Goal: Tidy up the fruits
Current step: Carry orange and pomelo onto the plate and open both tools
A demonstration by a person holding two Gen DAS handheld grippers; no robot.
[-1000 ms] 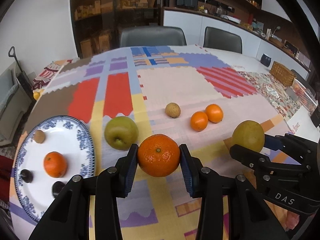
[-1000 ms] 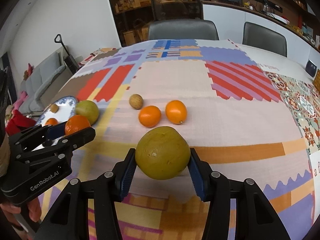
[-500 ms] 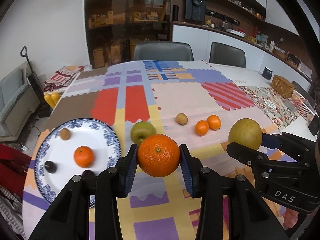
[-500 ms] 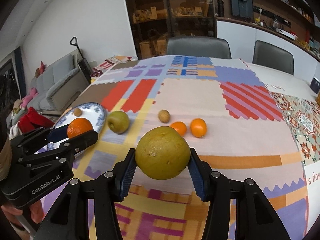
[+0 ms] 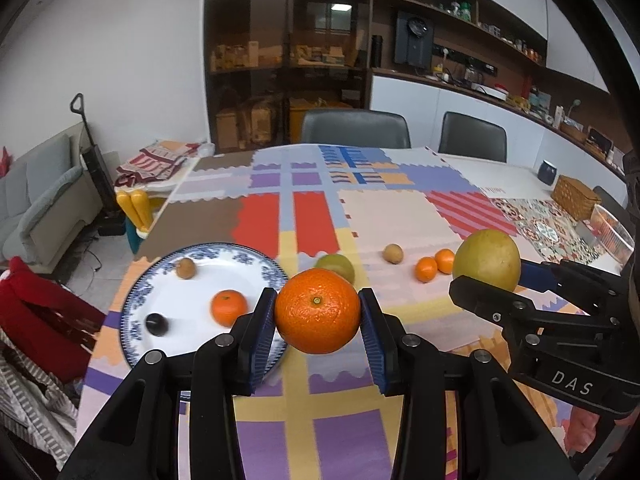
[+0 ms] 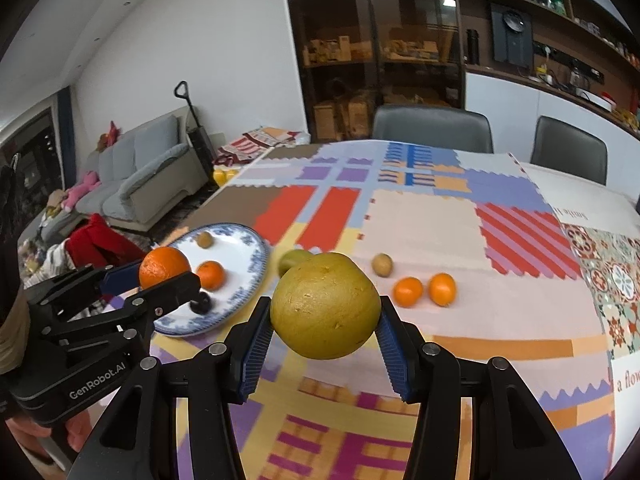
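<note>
My left gripper [image 5: 318, 318] is shut on a large orange [image 5: 317, 311] and holds it high above the table, right of a blue-rimmed white plate [image 5: 256, 258]. The plate holds a small orange [image 5: 228, 307], a brown kiwi [image 5: 185, 268] and a dark plum [image 5: 156, 324]. My right gripper [image 6: 325, 322] is shut on a yellow-green pear [image 6: 325, 311], also held high. A green apple [image 5: 338, 266], a kiwi [image 5: 392, 253] and two small oranges [image 5: 434, 266] lie on the patchwork tablecloth. The left gripper also shows in the right wrist view [image 6: 166, 276].
Two grey chairs [image 5: 356, 128] stand at the table's far side. A wicker basket [image 5: 576, 196] and a clear container [image 5: 612, 232] sit at the right edge. A sofa [image 5: 36, 204] and red cloth [image 5: 36, 312] are off to the left.
Both grippers have risen and drawn back with their fruit, so the table looks farther away. The plate now lies closer beneath the left gripper.
</note>
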